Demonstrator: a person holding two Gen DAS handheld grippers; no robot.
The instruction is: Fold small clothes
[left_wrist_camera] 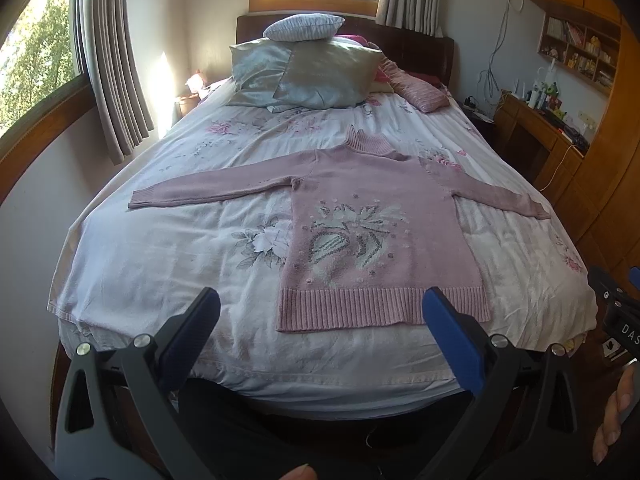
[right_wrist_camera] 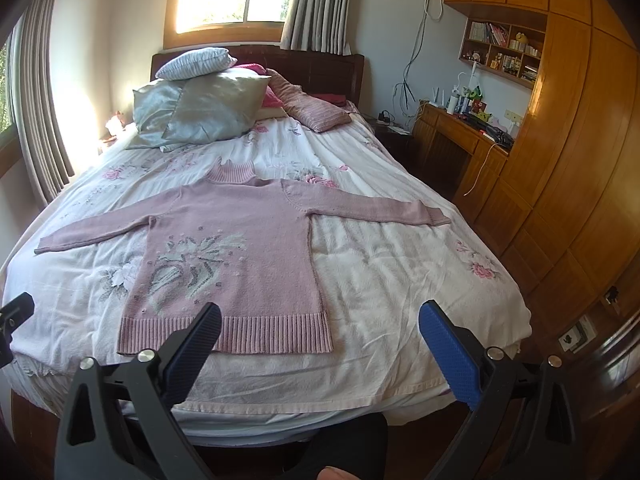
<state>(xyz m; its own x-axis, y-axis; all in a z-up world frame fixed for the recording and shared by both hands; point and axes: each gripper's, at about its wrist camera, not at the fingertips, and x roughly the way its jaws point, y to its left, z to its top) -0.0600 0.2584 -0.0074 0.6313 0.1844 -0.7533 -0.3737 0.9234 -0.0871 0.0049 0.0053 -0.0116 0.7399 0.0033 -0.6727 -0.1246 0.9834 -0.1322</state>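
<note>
Left gripper (left_wrist_camera: pixel 320 304) fingers spread wide, right gripper (right_wrist_camera: pixel 320 316) likewise, pink sweater (left_wrist_camera: pixel 376 232) flat on bed (left_wrist_camera: pixel 140 264), wardrobe (right_wrist_camera: pixel 580 140) only in right view.

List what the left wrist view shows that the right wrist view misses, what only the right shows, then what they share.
Only the left wrist view: a side window with trees, and the right gripper's body at its right edge.

Only the right wrist view: the tall wooden wardrobe front and a wall socket low beside it.

Both: the pink sweater lying flat with sleeves spread on the floral bedsheet, the stacked pillows, the wall shelf, and each camera's own jaws standing open, holding nothing.
</note>
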